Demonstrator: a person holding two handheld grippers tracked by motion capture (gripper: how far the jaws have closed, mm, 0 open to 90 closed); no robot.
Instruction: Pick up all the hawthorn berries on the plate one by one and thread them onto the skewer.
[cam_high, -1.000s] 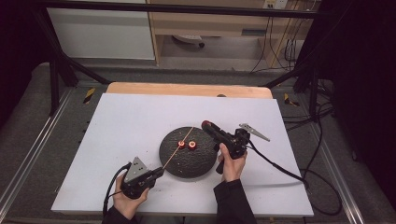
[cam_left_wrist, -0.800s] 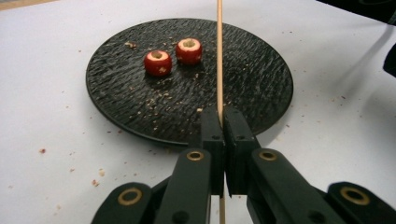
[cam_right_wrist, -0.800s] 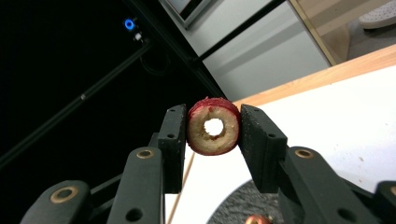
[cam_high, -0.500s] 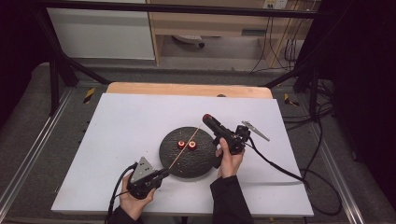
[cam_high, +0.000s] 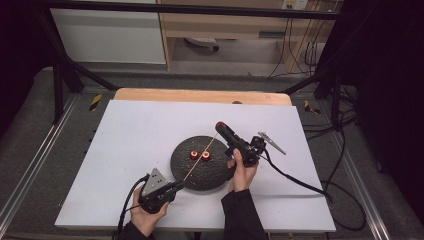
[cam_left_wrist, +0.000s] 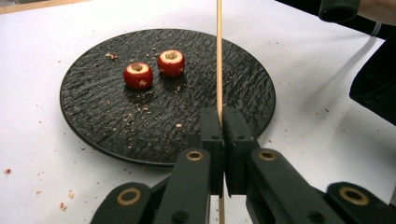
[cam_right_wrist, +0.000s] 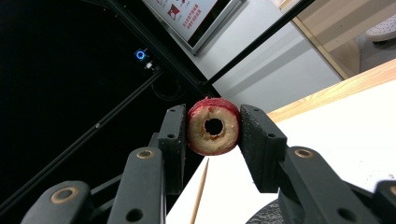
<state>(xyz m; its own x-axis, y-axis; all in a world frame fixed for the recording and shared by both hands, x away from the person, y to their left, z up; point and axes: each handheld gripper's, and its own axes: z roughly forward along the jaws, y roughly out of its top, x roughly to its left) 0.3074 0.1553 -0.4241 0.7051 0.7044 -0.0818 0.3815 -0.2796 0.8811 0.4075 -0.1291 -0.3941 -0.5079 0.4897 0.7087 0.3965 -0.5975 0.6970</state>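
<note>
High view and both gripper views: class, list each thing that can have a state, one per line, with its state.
Left claw: shut on the wooden skewer.
Wooden skewer: bare, slanting over the plate.
Right claw: shut on a cored red fruit.
Cored red fruit: held off the table, hole open, not yet skewered.
Two red fruits: cored, lying apart on the plate.
Black plate: flat, crumb-strewn.

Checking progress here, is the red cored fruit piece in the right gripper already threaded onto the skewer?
No, the fruit piece sits between the right gripper pads with its hole empty.
</note>
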